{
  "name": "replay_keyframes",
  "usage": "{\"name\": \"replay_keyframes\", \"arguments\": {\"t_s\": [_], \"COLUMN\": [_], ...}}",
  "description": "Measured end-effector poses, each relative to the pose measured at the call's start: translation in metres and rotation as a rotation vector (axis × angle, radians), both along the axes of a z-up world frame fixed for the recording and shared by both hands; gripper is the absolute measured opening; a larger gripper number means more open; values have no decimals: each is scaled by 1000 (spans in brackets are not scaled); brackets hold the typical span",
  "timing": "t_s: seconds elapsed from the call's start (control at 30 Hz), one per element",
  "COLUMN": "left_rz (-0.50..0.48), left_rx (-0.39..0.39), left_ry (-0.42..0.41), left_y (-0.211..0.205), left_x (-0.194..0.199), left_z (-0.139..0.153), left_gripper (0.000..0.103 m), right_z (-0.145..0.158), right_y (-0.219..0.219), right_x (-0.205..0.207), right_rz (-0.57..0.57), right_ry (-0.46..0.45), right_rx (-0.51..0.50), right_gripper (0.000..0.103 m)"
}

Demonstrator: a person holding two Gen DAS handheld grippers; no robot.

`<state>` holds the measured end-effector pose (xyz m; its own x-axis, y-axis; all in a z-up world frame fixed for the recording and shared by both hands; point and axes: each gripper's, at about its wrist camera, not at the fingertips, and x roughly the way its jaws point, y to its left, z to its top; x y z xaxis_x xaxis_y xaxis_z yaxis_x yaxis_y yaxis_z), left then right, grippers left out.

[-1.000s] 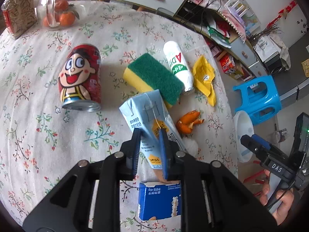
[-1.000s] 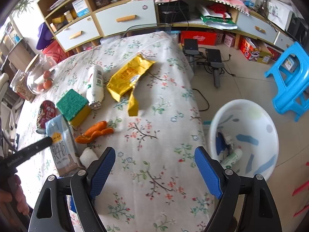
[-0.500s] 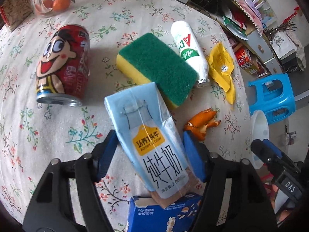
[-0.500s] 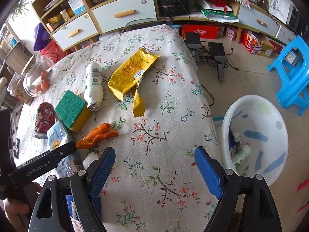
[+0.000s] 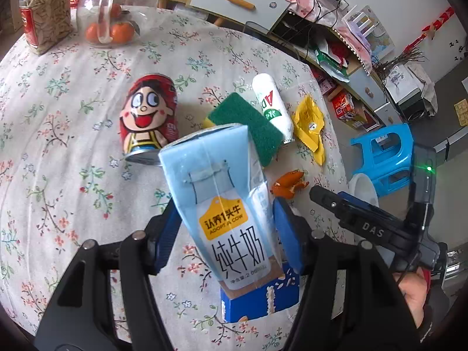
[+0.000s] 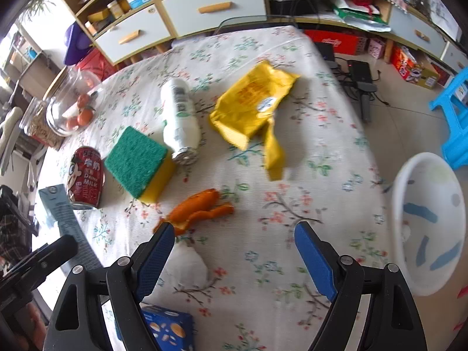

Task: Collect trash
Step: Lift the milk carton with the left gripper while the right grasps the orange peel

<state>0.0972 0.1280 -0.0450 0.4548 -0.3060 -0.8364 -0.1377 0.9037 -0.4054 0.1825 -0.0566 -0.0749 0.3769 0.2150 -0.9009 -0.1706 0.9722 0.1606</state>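
Across the counter (image 5: 58,117), under its flowered cloth, we see the litter spread out. Beside it on the floor sits a white basin (image 6: 424,204) with a few bits of rubbish already inside, and a blue stool (image 5: 386,152) stands just behind that.

Nearest us, the milk carton (image 5: 216,193) is tilted up off the cloth between the jaws of the left gripper (image 5: 225,201). They are closing, about halfway apart, and the blue pads (image 5: 168,234) seem to sit against its two sides (the right pad's contact is hard for us to judge). The right gripper (image 6: 235,224) hangs over the cloth with its jaws spread wide and holding nothing.

Farther back we find a crumpled yellow wrapper (image 6: 251,108), then a green and yellow sponge (image 6: 137,161). A white bottle (image 6: 181,117) lies on its side just beside the sponge, and a red can (image 6: 86,178), also on its side, lies on the sponge's other flank. A small blue box (image 6: 169,330) lies at the near edge, under the carton's lower end.

Orange peel (image 6: 199,207) lies just beyond the right gripper's left fingertip. A white tissue wad (image 6: 187,266) rests beneath that finger.
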Motion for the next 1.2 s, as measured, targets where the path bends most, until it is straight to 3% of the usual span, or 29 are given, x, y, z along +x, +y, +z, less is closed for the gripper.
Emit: {"name": "replay_keyframes", "arguments": {"t_s": [0.3, 0.53, 0.63, 0.77, 1.03, 1.2], "left_rz": [8, -2, -1, 0, -2, -13], "left_rx": [48, 59, 59, 62, 64, 59], "left_ry": [-30, -43, -44, -40, -46, -53], "left_y": [15, 17, 17, 16, 8, 0], "left_x": [-6, -2, -1, 0, 2, 5], "left_z": [4, 8, 8, 5, 8, 9], "left_gripper": [64, 64, 64, 64, 64, 64], "right_z": [-20, -26, -25, -19, -9, -6], "right_y": [44, 44, 39, 30, 21, 3], "right_x": [8, 11, 13, 15, 12, 10], "right_rz": [101, 85, 65, 56, 36, 9], "right_ry": [27, 10, -3, -7, -17, -9], "right_rx": [-11, -49, -65, -38, -15, -1], "right_gripper": [85, 84, 70, 59, 51, 39]}}
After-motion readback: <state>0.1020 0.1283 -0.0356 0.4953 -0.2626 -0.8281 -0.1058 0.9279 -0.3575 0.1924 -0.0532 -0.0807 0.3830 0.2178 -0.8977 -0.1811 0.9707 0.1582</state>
